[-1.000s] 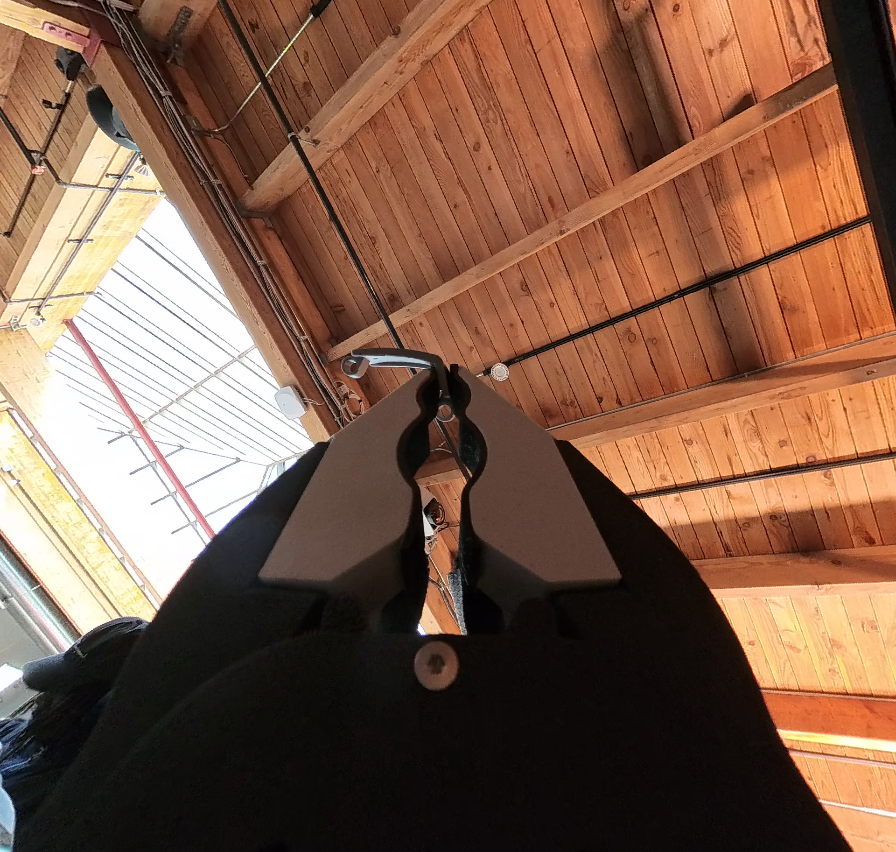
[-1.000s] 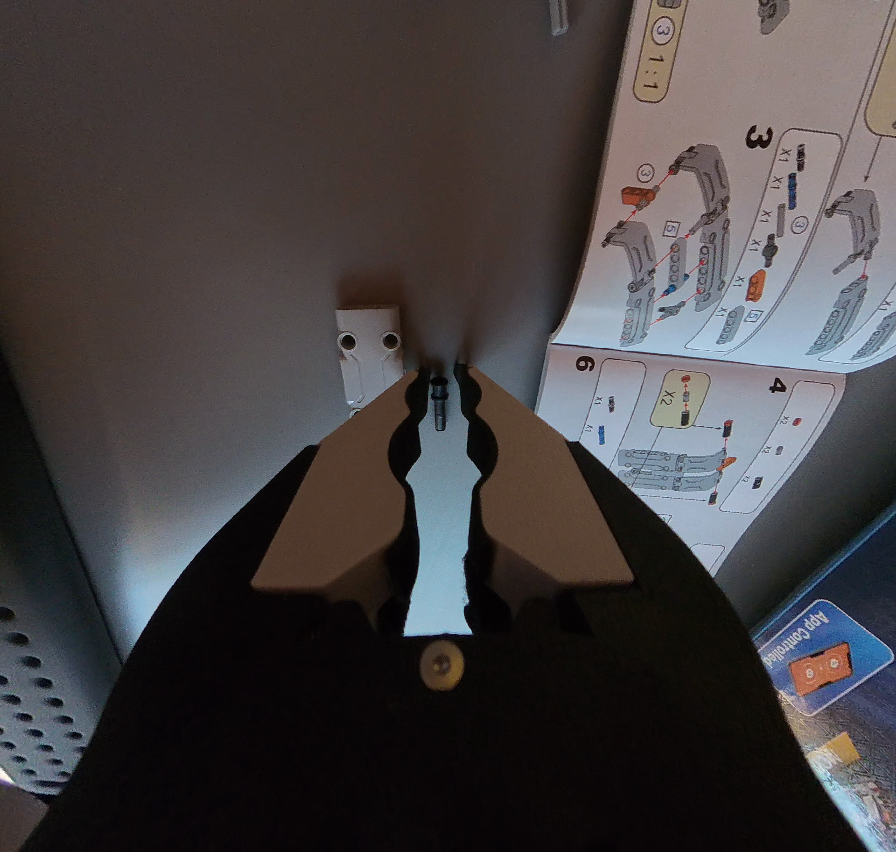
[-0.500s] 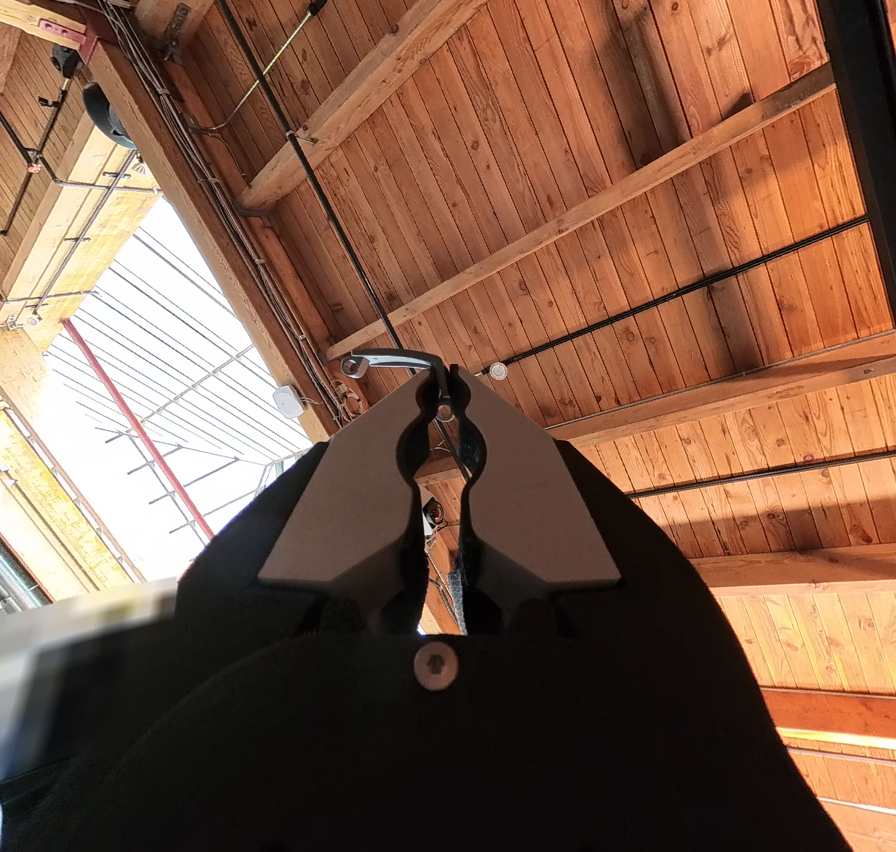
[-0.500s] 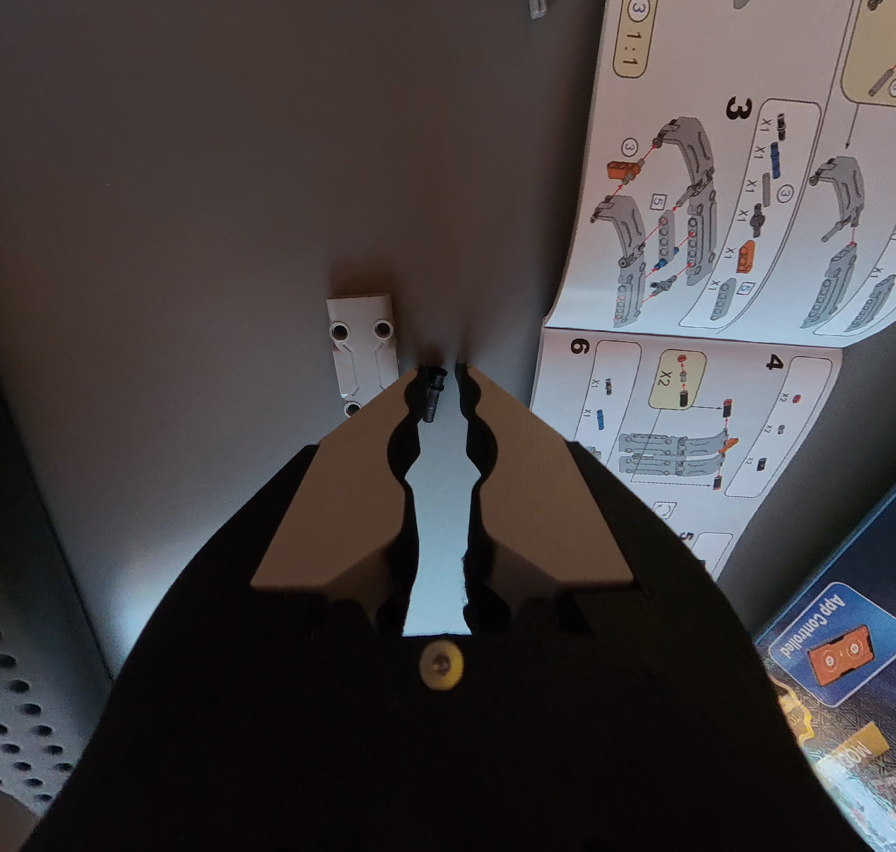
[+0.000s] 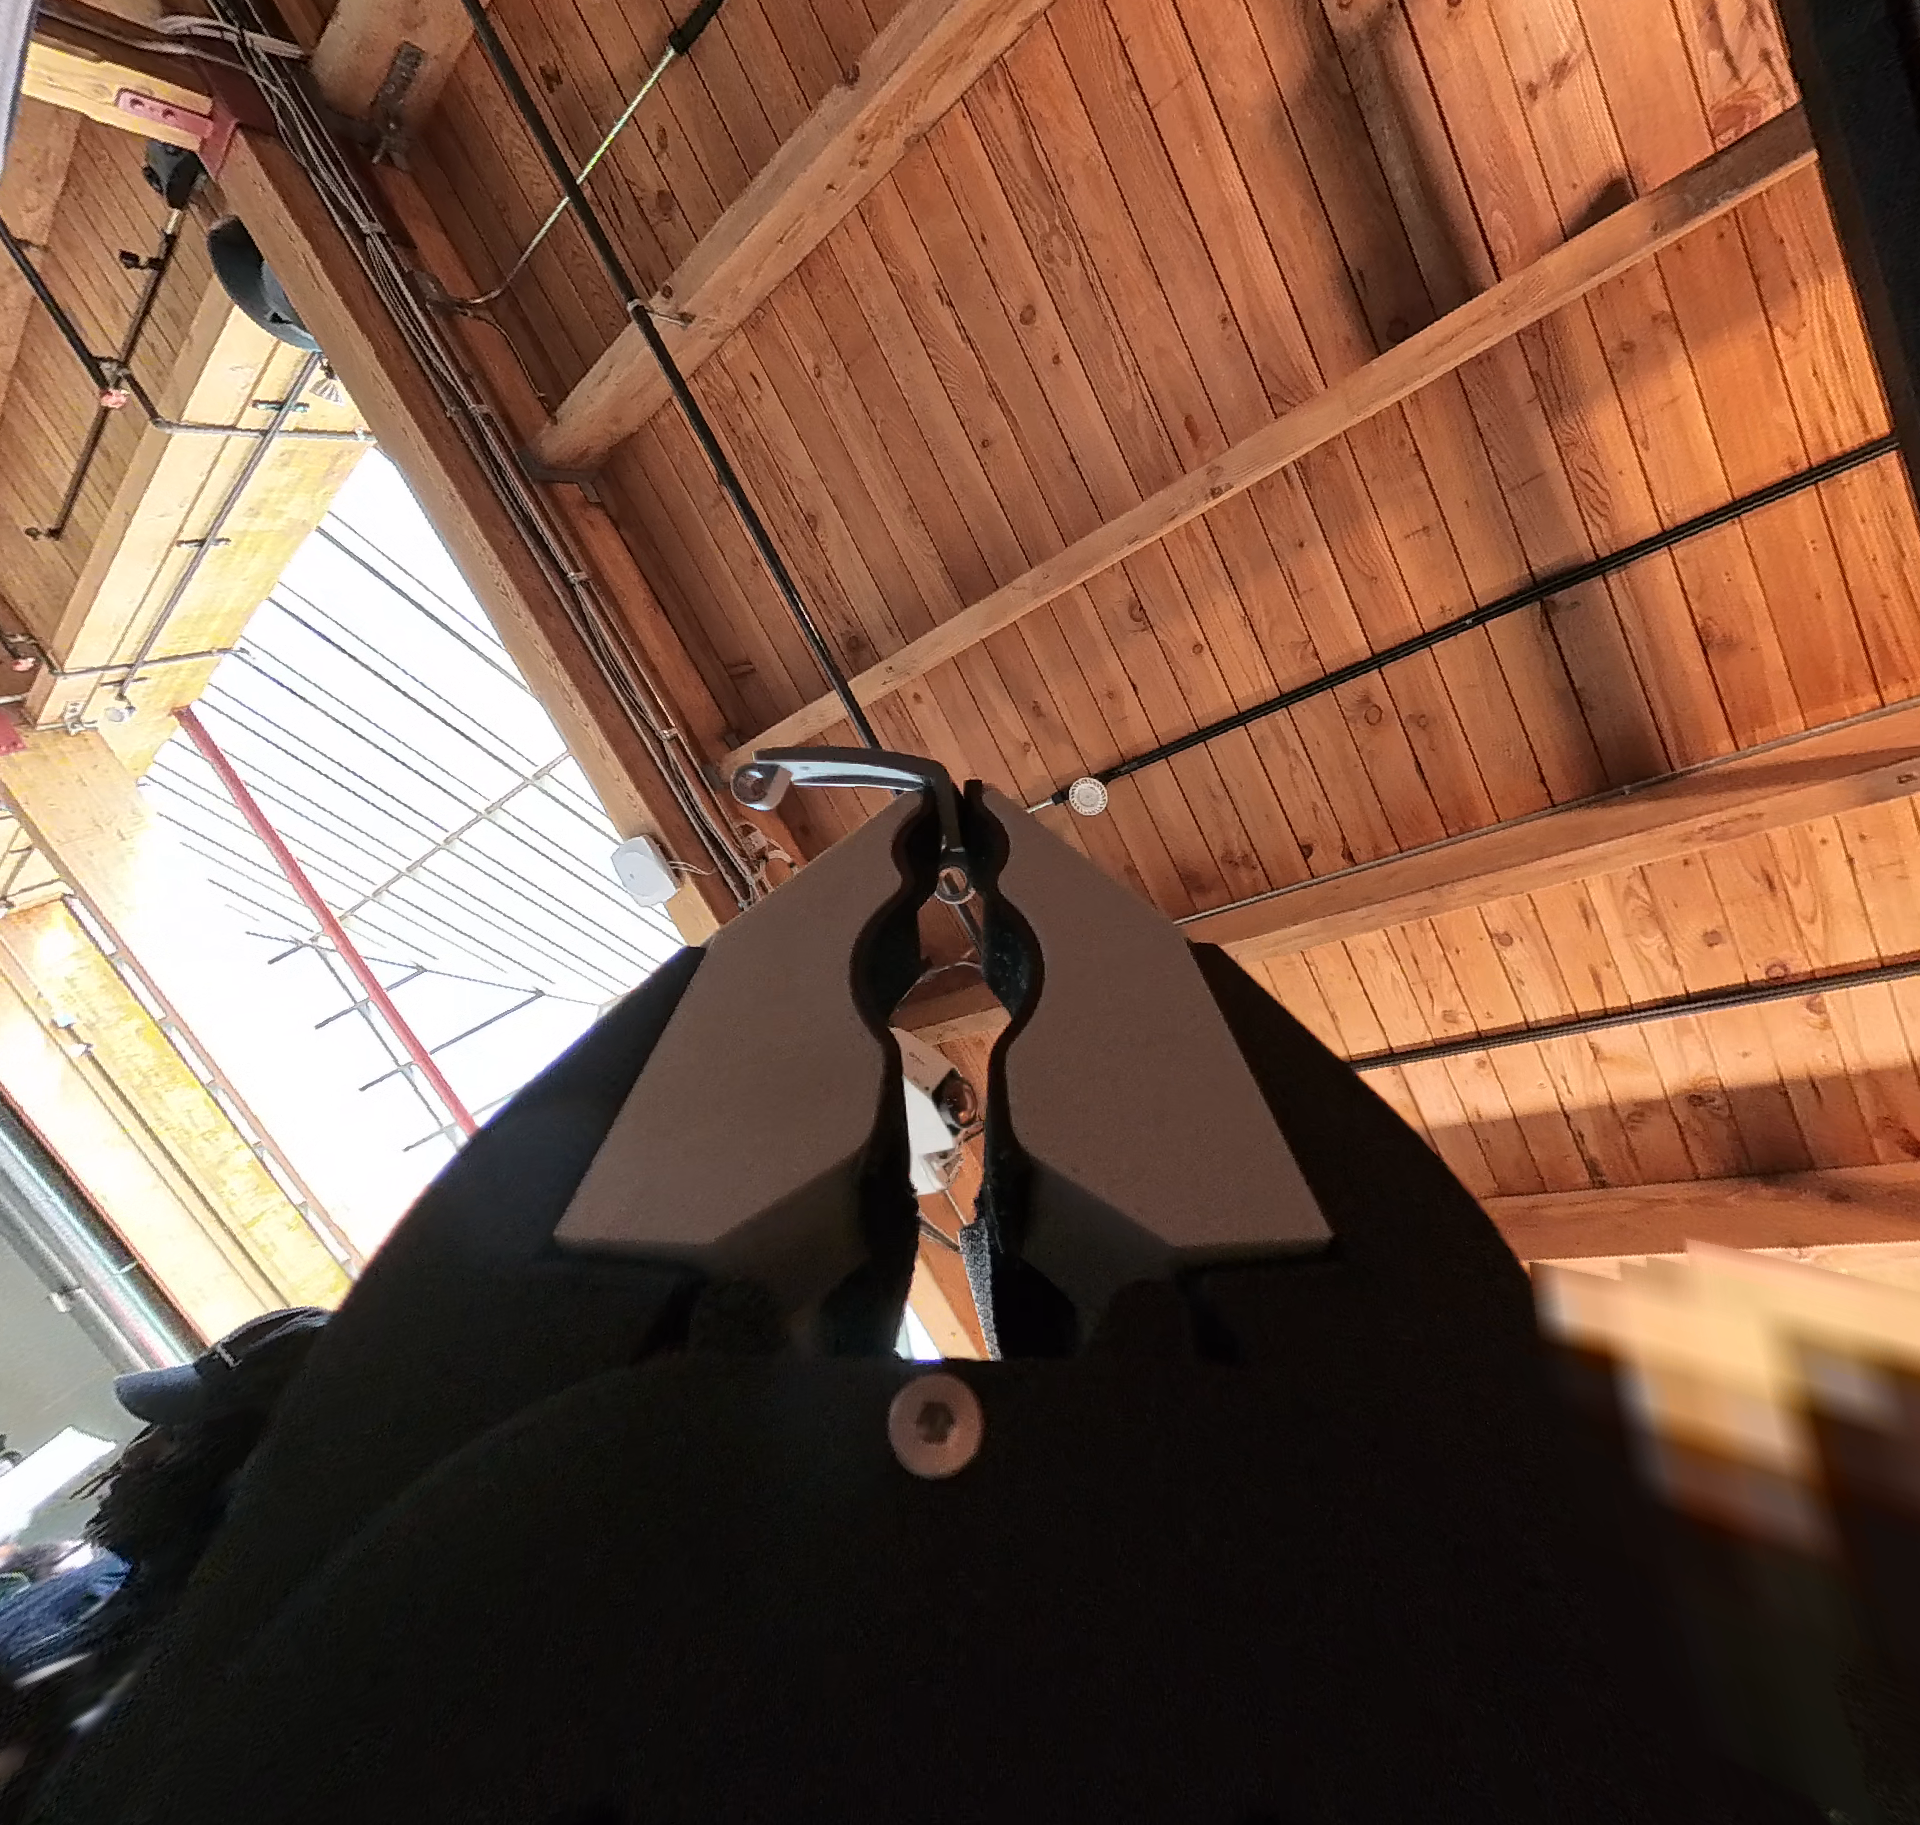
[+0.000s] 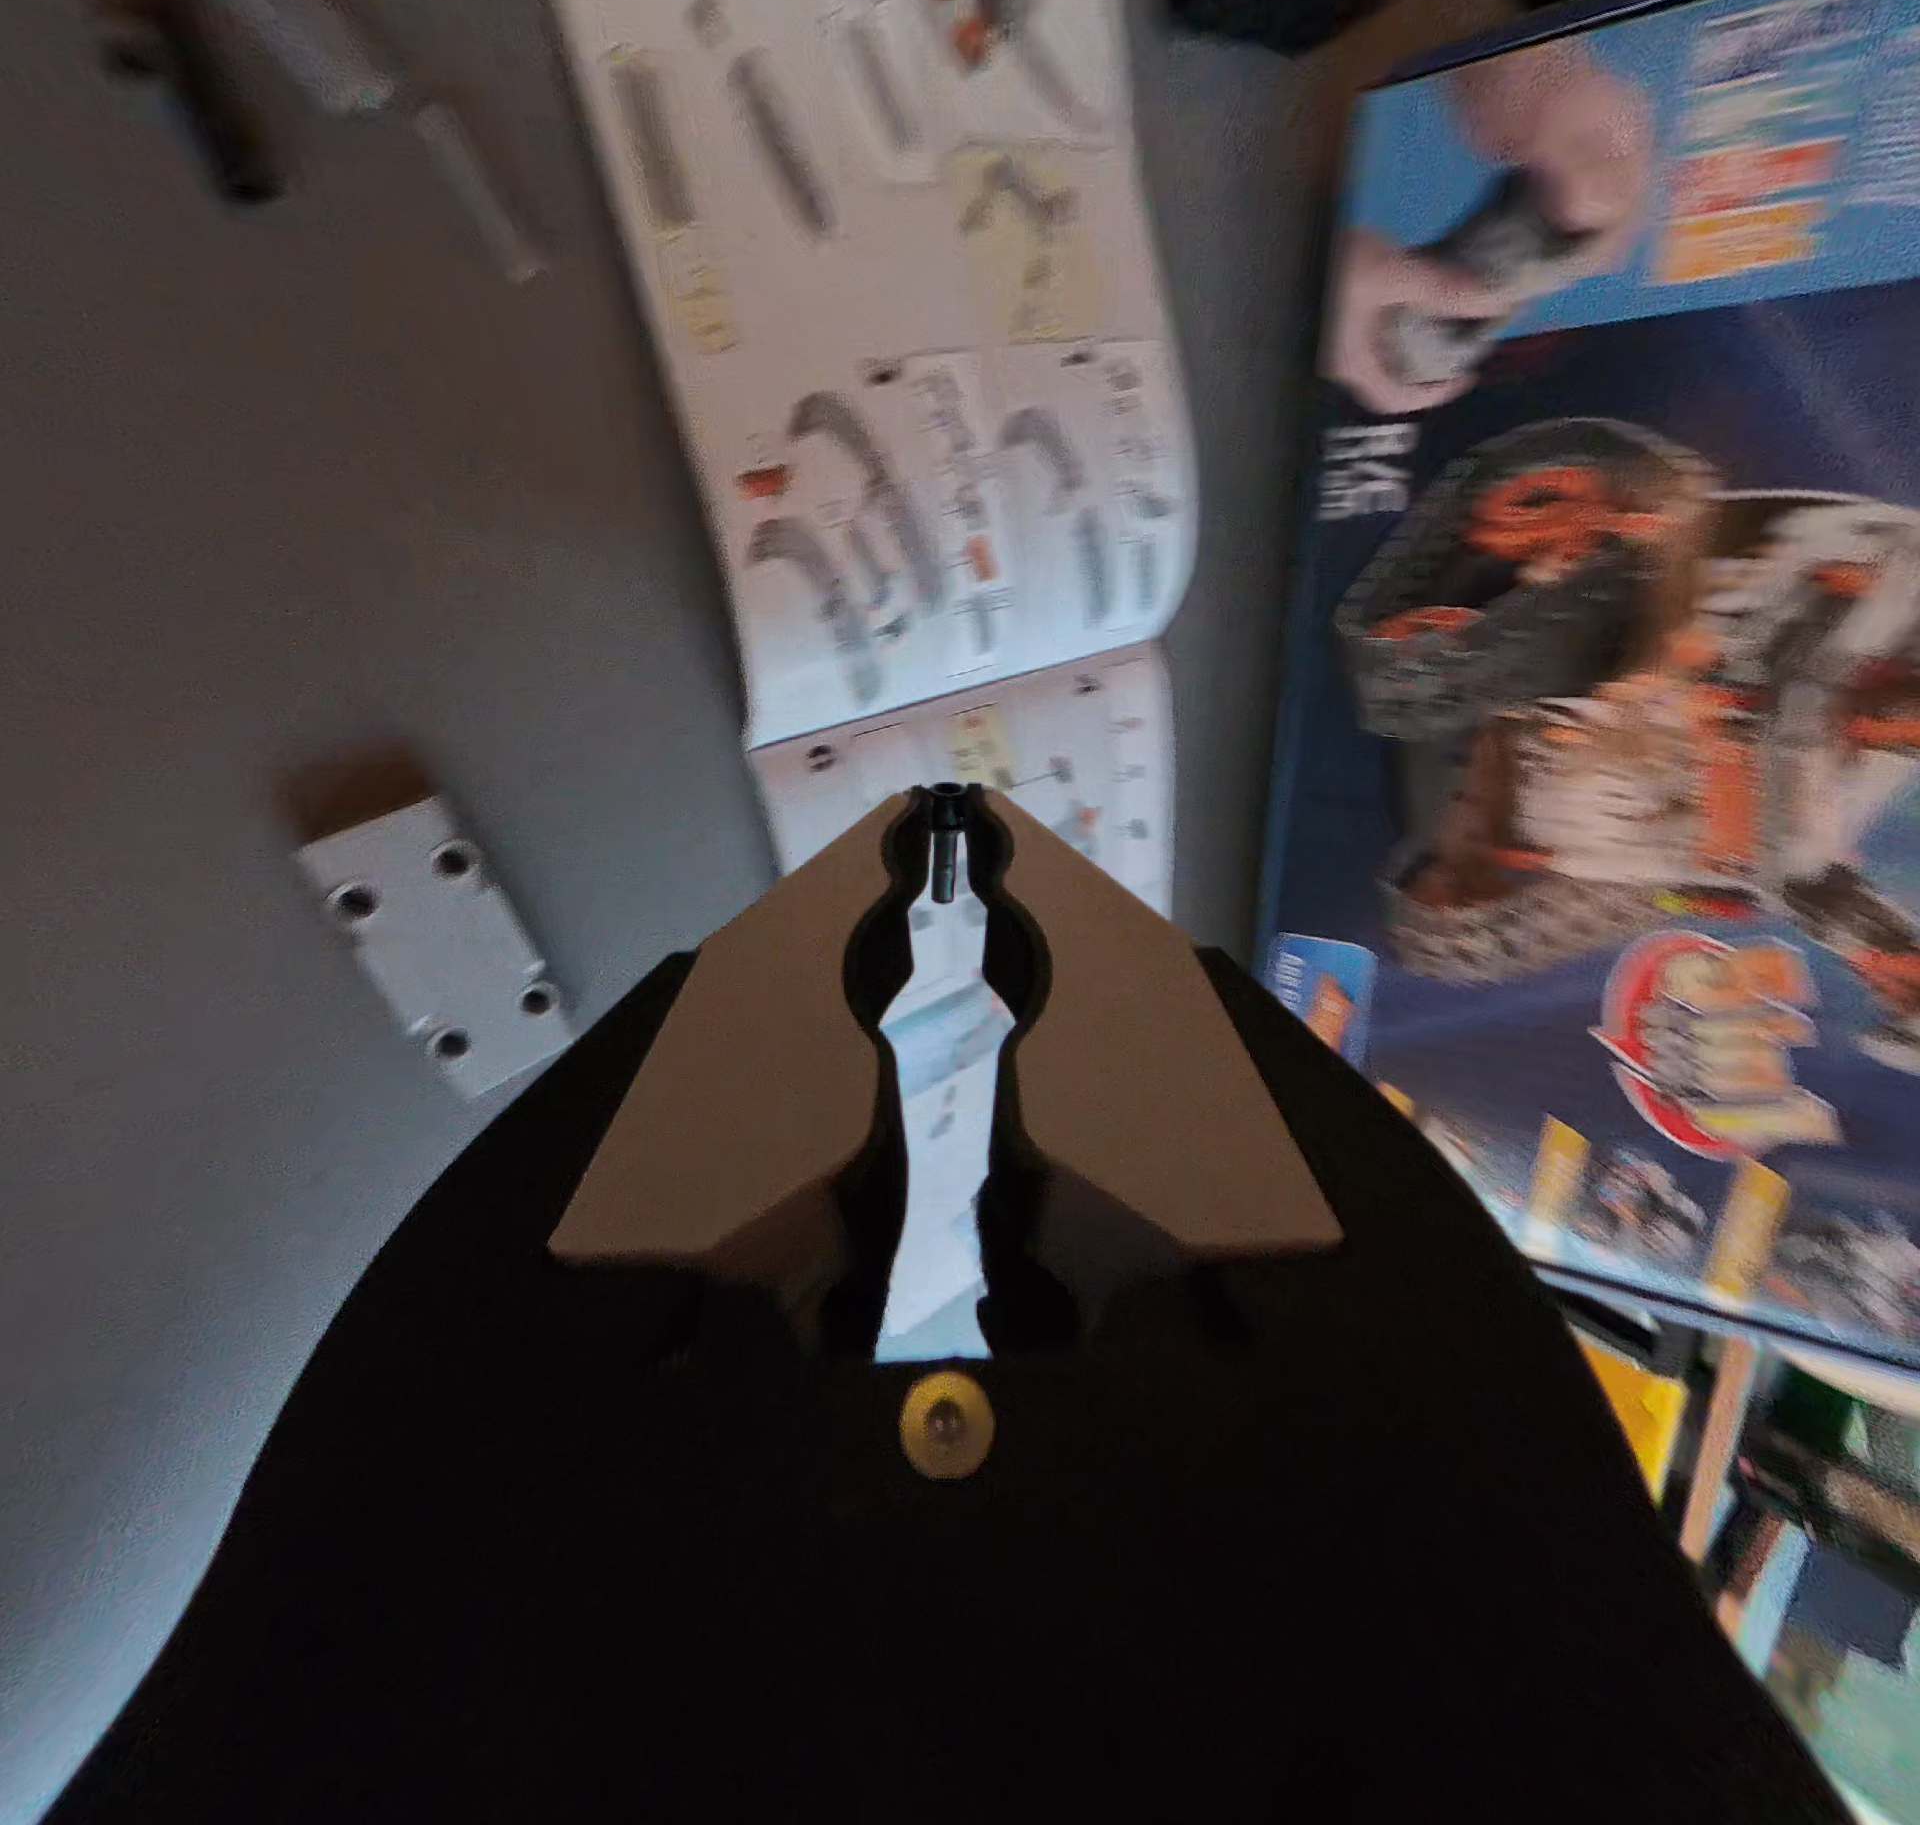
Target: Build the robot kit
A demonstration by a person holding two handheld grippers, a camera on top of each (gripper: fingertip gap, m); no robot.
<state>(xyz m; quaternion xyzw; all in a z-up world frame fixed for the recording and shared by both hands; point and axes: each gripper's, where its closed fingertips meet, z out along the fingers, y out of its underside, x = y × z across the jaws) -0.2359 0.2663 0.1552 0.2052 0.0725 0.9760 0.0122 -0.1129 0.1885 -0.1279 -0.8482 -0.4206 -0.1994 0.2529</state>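
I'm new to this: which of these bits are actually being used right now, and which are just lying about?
In use:
left tool, shut on a grey bent piece
right tool, shut on a small black pin

Lying about:
white block with holes
instruction sheet
blue box
pale rod

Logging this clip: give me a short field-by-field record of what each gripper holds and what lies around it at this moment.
left gripper: shut on a bent grey beam piece, pointed up at a wooden plank ceiling
right gripper: shut on a small black connector pin, raised above the grey table
nearest part: white block with round holes, left of the right gripper, lying on the table
paper: open instruction sheet ahead of the fingers
box: blue toy box to the right
image quality: right wrist view motion-blurred
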